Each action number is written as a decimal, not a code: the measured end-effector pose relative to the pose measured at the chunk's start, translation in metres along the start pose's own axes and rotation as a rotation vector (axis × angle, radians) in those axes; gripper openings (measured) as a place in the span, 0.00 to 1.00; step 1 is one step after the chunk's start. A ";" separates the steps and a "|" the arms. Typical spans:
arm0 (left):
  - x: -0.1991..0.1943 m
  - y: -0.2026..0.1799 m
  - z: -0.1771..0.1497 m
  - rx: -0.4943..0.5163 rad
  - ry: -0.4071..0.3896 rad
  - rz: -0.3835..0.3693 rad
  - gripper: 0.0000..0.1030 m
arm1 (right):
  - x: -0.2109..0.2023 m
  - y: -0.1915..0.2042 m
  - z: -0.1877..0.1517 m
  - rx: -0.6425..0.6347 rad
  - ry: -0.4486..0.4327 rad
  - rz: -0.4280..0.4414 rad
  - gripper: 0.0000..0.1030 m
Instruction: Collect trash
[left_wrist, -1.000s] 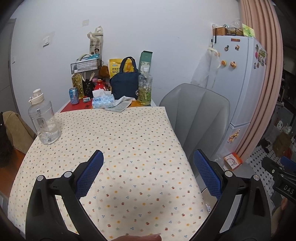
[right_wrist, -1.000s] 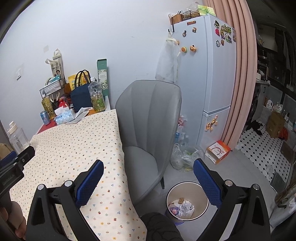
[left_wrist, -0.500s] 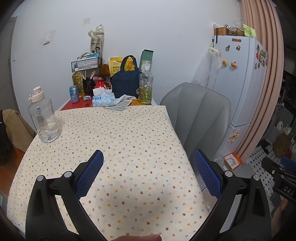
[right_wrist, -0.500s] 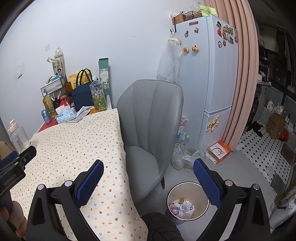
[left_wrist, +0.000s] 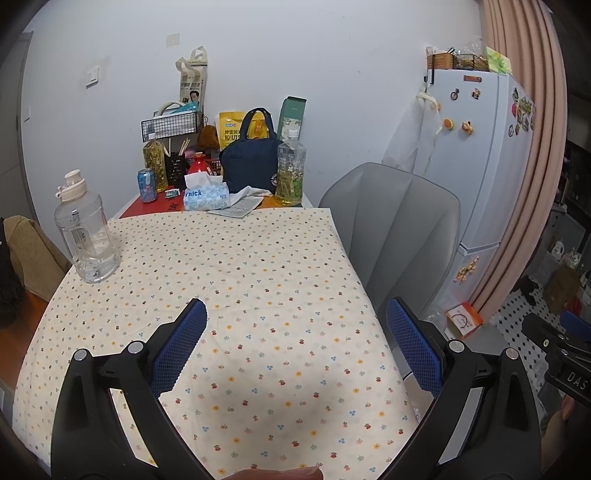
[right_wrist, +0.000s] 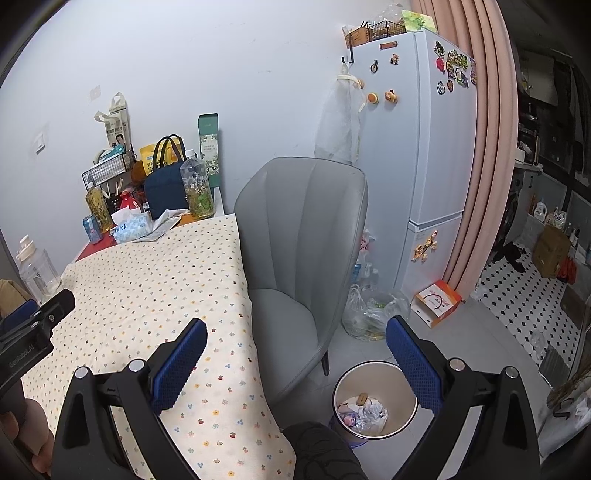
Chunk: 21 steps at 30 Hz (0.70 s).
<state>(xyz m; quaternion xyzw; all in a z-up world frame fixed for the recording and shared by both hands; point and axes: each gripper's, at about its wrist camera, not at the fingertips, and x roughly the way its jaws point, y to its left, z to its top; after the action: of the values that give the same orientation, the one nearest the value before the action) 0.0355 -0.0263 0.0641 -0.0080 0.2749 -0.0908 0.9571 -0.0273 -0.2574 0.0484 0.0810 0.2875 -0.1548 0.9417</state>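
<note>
My left gripper (left_wrist: 295, 325) is open and empty above the floral tablecloth (left_wrist: 229, 295). My right gripper (right_wrist: 295, 343) is open and empty over the table's right edge and the grey chair (right_wrist: 303, 251). A round trash bin (right_wrist: 373, 400) with crumpled wrappers inside stands on the floor below the right gripper. At the table's far end lie a blue drink can (left_wrist: 147, 185), a tissue pack (left_wrist: 205, 194) and a printed paper with a crumpled tissue (left_wrist: 240, 203).
A clear water jug (left_wrist: 86, 232) stands at the table's left. A navy bag (left_wrist: 251, 166), bottles (left_wrist: 291, 168) and a wire rack (left_wrist: 170, 123) crowd the far end. A white fridge (right_wrist: 421, 147), a plastic bag (right_wrist: 373, 314) and an orange box (right_wrist: 437, 302) are to the right.
Both views have shifted very slightly, as the grippers drifted a little. Both grippers stay open and empty.
</note>
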 end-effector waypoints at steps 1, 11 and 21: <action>0.000 0.000 0.000 0.000 0.000 -0.001 0.94 | 0.000 0.000 0.000 0.000 0.001 0.000 0.92; 0.003 -0.001 -0.001 0.002 0.002 -0.007 0.94 | -0.001 -0.001 0.000 0.001 -0.003 -0.003 0.92; 0.003 0.000 -0.001 0.002 0.002 -0.008 0.94 | -0.003 -0.002 0.001 -0.004 -0.001 -0.001 0.92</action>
<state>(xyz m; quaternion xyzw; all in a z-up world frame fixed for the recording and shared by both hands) 0.0372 -0.0266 0.0618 -0.0080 0.2758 -0.0948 0.9565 -0.0294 -0.2592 0.0508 0.0789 0.2872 -0.1547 0.9420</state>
